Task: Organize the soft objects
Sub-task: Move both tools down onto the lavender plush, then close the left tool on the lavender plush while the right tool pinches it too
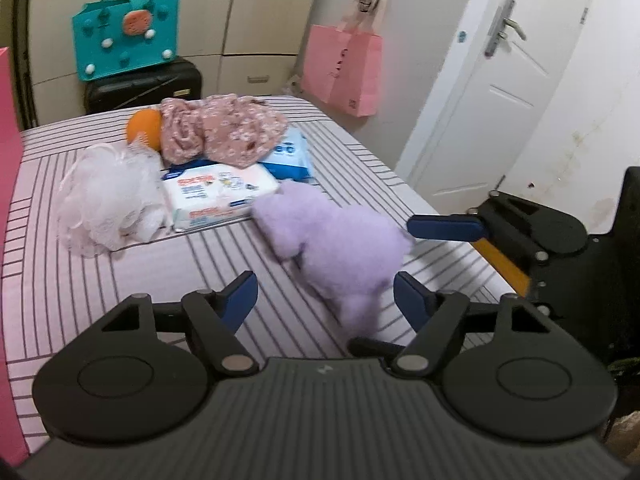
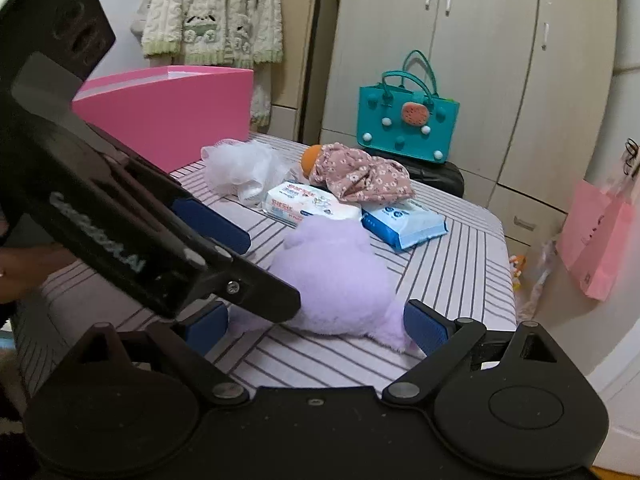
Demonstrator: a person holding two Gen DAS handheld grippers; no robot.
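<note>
On the striped bed [image 1: 168,264], pink box [image 2: 168,116] at ten o'clock | nothing sorted yet | purple plush [image 2: 332,276] between my right gripper [image 2: 316,326]'s wide jaws, unpinched | left gripper [image 1: 324,300] wide, empty.

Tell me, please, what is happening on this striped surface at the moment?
A person holding a gripper in each hand is sorting soft things. Both the left gripper and the right gripper sit open around the purple plush toy, neither pressing on it. Behind it lie two wipe packs, a white mesh pouf, a floral cloth and an orange ball. A pink box stands nearby.
</note>
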